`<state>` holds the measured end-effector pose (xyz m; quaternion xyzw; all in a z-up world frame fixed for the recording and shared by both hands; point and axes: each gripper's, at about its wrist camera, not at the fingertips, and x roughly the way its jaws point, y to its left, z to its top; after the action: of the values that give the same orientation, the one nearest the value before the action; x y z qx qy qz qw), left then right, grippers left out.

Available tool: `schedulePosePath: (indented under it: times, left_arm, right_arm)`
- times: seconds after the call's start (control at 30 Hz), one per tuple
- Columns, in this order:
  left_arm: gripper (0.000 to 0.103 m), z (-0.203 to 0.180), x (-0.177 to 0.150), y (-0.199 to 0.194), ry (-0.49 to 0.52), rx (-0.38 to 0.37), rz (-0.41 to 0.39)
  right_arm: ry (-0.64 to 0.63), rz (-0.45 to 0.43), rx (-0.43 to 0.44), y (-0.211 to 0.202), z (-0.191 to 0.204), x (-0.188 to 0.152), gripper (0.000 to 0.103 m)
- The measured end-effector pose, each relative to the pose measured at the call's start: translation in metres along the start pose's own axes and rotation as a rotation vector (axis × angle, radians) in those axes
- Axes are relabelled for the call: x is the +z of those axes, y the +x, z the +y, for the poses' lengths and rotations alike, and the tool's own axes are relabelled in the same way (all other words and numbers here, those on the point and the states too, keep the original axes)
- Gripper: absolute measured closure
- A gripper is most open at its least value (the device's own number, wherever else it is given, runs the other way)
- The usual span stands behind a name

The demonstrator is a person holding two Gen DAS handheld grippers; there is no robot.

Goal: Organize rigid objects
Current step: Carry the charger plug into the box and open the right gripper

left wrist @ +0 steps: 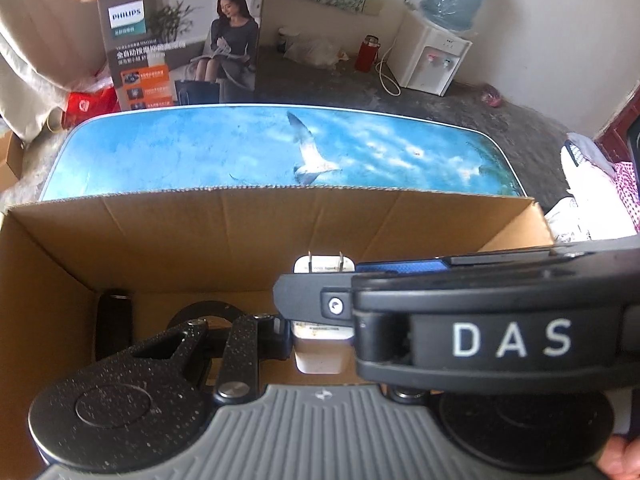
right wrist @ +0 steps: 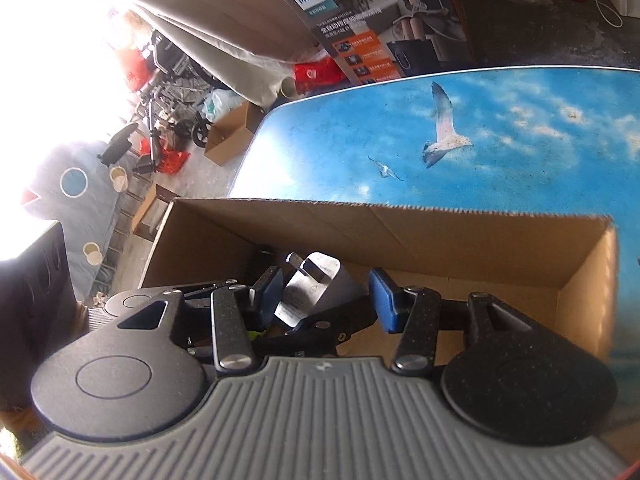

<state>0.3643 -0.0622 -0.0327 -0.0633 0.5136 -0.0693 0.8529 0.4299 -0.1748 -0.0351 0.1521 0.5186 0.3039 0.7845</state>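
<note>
A white plug adapter point(left wrist: 323, 268) with two prongs up sits low inside the open cardboard box point(left wrist: 200, 236). My left gripper point(left wrist: 316, 320) reaches into the box around the adapter; the right gripper's black body marked DAS point(left wrist: 500, 340) crosses in front and hides its right finger. In the right wrist view my right gripper point(right wrist: 324, 300) is open, its blue pads point(right wrist: 382, 300) either side of the adapter point(right wrist: 310, 292), with the left gripper's black finger below it. A black cylinder point(left wrist: 114, 320) and a black ring point(left wrist: 208, 314) lie in the box.
The box point(right wrist: 440, 240) stands on a blue table point(left wrist: 240, 148) printed with sky and a seagull. An orange Philips carton point(left wrist: 180, 40) stands behind the table. A water dispenser point(left wrist: 436, 56) and a red flask point(left wrist: 367, 53) are on the floor beyond.
</note>
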Motion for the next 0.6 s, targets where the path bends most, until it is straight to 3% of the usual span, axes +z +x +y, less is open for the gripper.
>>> schedulePosePath:
  times: [0.33,0.4,0.47,0.6]
  left_arm:
    - [0.072,-0.004,-0.001,0.004,0.006,-0.011,0.004]
    - [0.068,-0.007,-0.001,-0.001,0.022,0.005,-0.013]
    - [0.052,-0.011,-0.002,-0.009,0.046,0.017,-0.037]
    - [0.039,-0.018,-0.007,-0.033,0.086,0.021,-0.092]
  right_arm:
    - [0.011,-0.001,-0.024,0.015,-0.014,0.002,0.055]
    - [0.011,-0.014,-0.025,0.011,-0.014,0.0,0.055]
    - [0.005,-0.031,-0.026,0.004,-0.013,-0.002,0.055]
    - [0.013,-0.105,-0.005,-0.026,-0.008,-0.013,0.055]
